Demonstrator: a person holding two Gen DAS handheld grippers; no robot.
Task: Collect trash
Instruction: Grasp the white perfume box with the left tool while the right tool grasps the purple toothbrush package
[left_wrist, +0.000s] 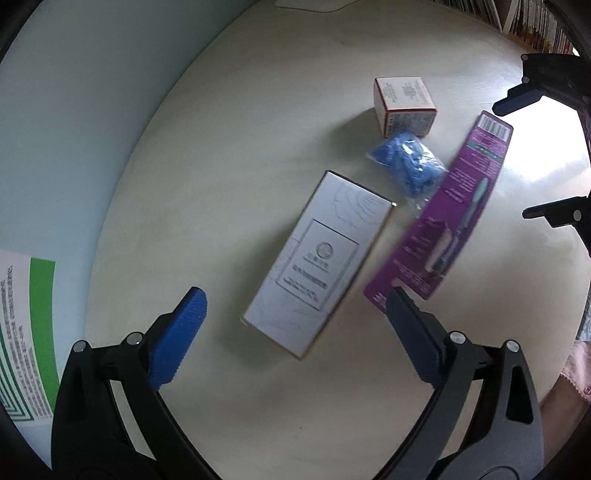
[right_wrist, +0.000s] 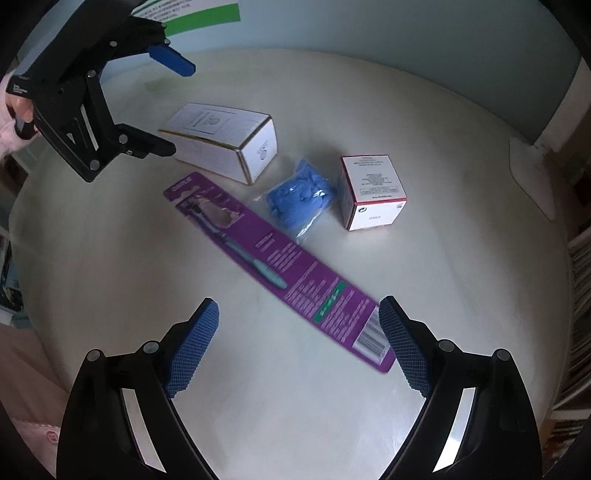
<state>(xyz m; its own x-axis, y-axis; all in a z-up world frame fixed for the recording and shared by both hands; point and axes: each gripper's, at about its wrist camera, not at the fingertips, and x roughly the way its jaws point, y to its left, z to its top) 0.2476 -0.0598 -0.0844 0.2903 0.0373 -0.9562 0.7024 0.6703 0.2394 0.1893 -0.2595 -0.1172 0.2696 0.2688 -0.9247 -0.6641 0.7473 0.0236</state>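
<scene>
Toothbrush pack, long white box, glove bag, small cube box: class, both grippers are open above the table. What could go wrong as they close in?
1. The toothbrush pack lies flat, so the right gripper may slide off its thin card.
2. The long white box may be too wide for the left gripper.
3. The glove bag lies close beside the small cube box and could get nudged.

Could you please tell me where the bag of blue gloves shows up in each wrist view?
Left wrist: bag of blue gloves right of centre, upper half, below the small square box.
Right wrist: the bag at centre, left of the same box.
Shared landmark: the purple toothbrush pack beside it.
</scene>
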